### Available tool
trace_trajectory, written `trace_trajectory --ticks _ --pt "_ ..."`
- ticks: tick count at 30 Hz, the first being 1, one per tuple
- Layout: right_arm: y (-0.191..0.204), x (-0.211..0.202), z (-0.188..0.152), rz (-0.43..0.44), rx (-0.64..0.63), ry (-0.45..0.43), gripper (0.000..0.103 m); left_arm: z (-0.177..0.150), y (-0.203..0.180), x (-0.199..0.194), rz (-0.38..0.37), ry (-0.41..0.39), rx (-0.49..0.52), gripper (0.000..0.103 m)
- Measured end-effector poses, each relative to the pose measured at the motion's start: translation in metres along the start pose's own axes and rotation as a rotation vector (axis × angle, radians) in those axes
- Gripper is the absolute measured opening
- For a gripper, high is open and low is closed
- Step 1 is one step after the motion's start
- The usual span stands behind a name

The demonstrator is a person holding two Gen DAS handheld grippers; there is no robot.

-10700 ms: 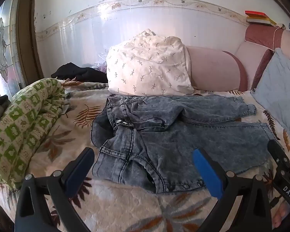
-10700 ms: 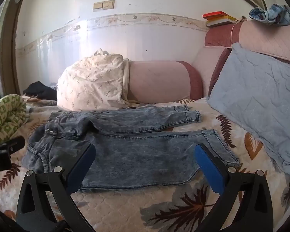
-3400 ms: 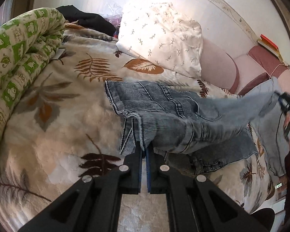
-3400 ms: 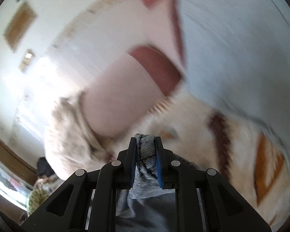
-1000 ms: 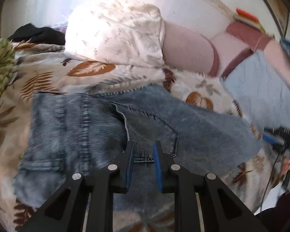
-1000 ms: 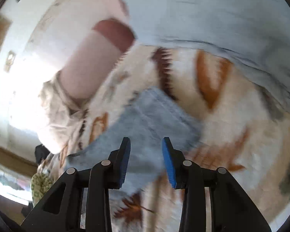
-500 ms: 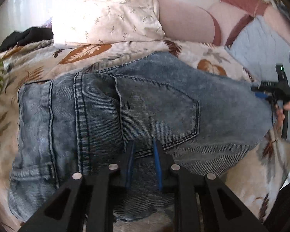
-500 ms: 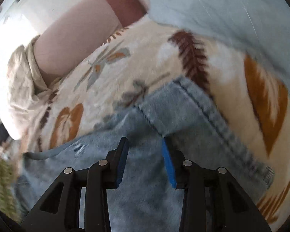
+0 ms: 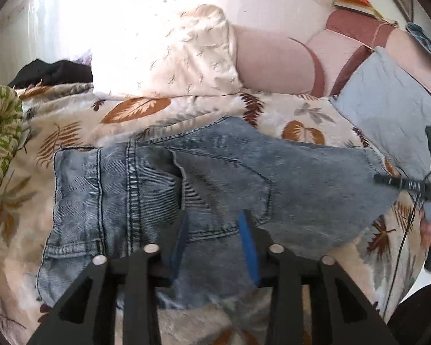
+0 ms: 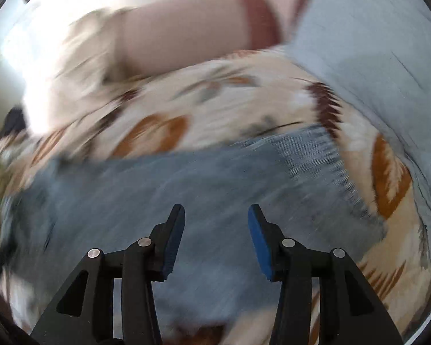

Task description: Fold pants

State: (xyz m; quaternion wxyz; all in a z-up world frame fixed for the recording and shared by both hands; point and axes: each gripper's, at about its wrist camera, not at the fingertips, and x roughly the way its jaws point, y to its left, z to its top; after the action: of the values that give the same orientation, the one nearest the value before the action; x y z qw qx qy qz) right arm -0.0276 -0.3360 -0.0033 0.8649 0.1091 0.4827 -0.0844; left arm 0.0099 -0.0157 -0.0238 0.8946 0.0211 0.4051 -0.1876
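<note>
**Folded jeans on bedspread, both tools released**

The leaf-print bedspread (image 9: 146, 109) shows bare margin on every side of the jeans (image 9: 221, 178), widest toward the white pillow (image 9: 163, 57) at the back. A grey-blue cushion (image 9: 388, 106) bounds the right side; its lower corner lies near the jeans' right edge. A green patterned quilt (image 9: 0, 132) is rolled at the left, well apart from the waistband.

The jeans lie flat, back pocket up, waistband left.

The left gripper (image 9: 214, 224) hovers over the pocket's lower seam. Its jaws have just been opening and stand partly apart, nothing pinched.

The right gripper (image 10: 215, 215), view blurred, has likewise just been opening above denim, gripping nothing.
</note>
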Motion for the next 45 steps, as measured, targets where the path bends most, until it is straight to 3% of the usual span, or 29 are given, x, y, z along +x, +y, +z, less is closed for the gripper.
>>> trace_trajectory --ticks 3,7,9,19,26,28,31,35,41,45 --pt "0.024 0.002 -0.021 0.042 -0.045 0.051 0.045 -0.007 -0.012 0.007 0.017 0.029 0.044 0.042" --pt "0.048 0.025 -0.03 0.034 -0.095 0.122 0.045 -0.021 -0.018 0.032 0.102 0.141 0.107 0.043" --pt "0.049 0.038 -0.037 0.007 -0.09 0.18 0.045 -0.025 -0.018 0.035 0.108 0.145 0.129 0.045" --pt "0.051 0.051 -0.033 -0.021 -0.093 0.12 0.047 -0.022 -0.01 0.041 0.089 0.145 0.143 0.045" --pt "0.057 0.05 -0.022 -0.041 -0.069 0.13 0.054 -0.022 0.0 0.027 0.023 0.089 0.019 0.044" --pt "0.058 0.038 -0.017 0.03 -0.049 0.136 0.055 -0.02 0.001 0.022 -0.01 0.056 -0.003 0.044" --pt "0.07 0.011 0.001 0.235 -0.043 0.078 0.056 -0.017 -0.002 0.021 -0.057 0.01 0.001 0.044" --pt "0.099 0.013 0.039 0.457 -0.05 0.089 0.06 -0.015 -0.011 0.035 -0.076 0.029 0.039 0.044" --pt "0.136 0.085 0.101 0.567 -0.027 0.223 0.06 -0.017 -0.019 0.048 -0.076 0.066 0.087 0.048" --pt "0.146 0.126 0.118 0.557 -0.029 0.29 0.06 -0.017 -0.015 0.051 -0.098 0.082 0.077 0.048"
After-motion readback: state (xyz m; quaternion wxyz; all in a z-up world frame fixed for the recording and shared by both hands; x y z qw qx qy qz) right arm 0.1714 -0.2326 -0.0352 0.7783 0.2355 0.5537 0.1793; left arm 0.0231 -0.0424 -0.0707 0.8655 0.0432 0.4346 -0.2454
